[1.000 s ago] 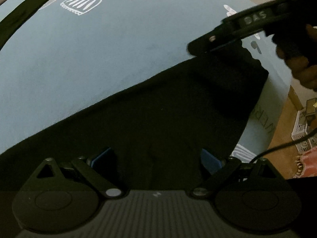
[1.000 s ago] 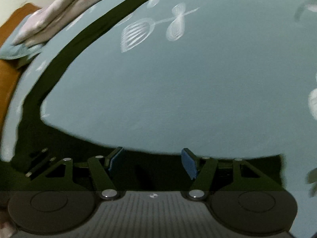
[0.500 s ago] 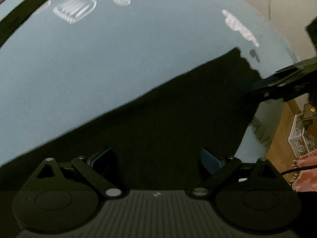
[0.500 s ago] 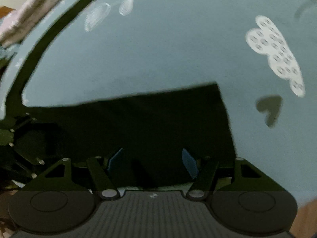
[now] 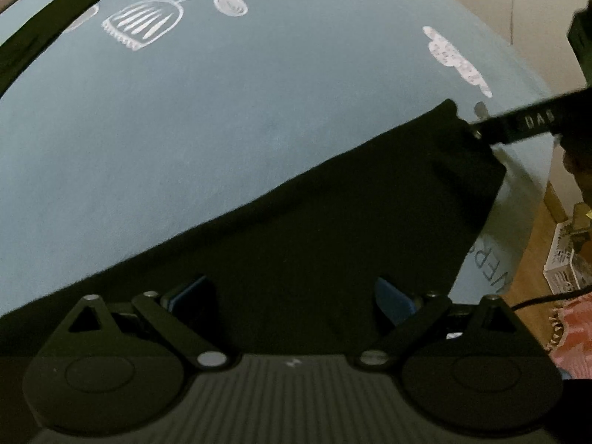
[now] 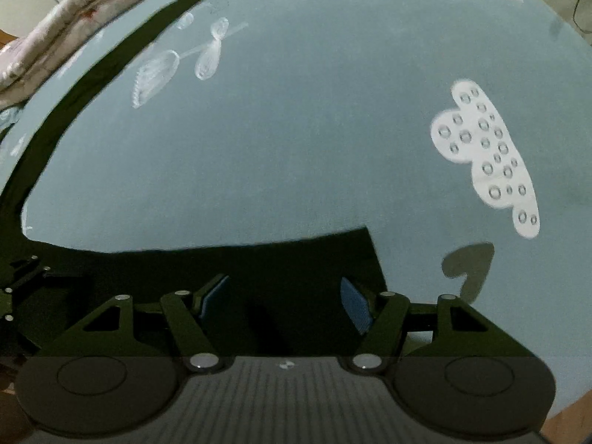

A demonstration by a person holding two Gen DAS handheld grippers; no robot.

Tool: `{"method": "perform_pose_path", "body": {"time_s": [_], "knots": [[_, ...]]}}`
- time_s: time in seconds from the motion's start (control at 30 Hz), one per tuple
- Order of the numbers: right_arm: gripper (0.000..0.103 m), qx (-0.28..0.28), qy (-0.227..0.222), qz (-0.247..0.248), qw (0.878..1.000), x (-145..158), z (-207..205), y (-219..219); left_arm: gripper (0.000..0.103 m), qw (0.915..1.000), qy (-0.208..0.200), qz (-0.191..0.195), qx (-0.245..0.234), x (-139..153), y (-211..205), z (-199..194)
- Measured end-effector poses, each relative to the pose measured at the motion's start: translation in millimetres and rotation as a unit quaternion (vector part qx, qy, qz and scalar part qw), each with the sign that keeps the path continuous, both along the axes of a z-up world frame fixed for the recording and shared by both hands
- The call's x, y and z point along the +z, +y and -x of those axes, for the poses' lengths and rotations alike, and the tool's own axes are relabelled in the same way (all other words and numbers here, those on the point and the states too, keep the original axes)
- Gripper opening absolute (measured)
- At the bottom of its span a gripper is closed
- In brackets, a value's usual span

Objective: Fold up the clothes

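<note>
A black garment (image 5: 333, 229) lies spread on a blue bed sheet (image 5: 222, 118) printed with white motifs. Its far edge runs diagonally in the left wrist view, with one corner out toward the sheet's right side.

Left hand-held gripper (image 5: 292, 296): jaws stand wide apart, blue pads clear on either side, directly over the dark cloth with nothing clamped. Right hand-held gripper (image 6: 285, 298): likewise spread wide over the garment's corner region, holding nothing. From the left wrist view it sits at that far corner (image 5: 481, 133); whether it touches the fabric cannot be told.

Risks, as judged: black cloth against black fingers gives poor contrast, so a closing grip may catch only one layer, or pinch the sheet along with it. Uneven lifts at the two ends would skew the fold line.

Containers: a white box (image 5: 566, 266) stands on the floor beside the bed; contents cannot be made out.
</note>
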State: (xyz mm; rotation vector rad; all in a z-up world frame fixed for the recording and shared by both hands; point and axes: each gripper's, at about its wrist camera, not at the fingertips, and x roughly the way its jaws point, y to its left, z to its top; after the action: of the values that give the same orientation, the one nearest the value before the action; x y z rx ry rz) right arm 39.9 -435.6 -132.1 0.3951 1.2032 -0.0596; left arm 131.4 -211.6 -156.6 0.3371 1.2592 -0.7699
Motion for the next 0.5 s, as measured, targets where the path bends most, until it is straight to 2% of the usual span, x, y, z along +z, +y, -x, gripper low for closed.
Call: {"method": "perform_pose_path", "body": {"time_s": [0.17,0.37,0.5], "knots": [[0.071,-0.007,0.03,0.02,0.999,5,17,-8,0.096,0.9999,-0.005,-0.006,-0.01,0,2,2],[0.071,0.016,0.033,0.001,0.999,12,27,4,0.096,0.9999,-0.007,0.008,0.013,13,8,-2],[0.072,0.01,0.05,0.003,0.999,2,32,4,0.096,0.9997,-0.004,-0.009,0.022,1,1,3]]}}
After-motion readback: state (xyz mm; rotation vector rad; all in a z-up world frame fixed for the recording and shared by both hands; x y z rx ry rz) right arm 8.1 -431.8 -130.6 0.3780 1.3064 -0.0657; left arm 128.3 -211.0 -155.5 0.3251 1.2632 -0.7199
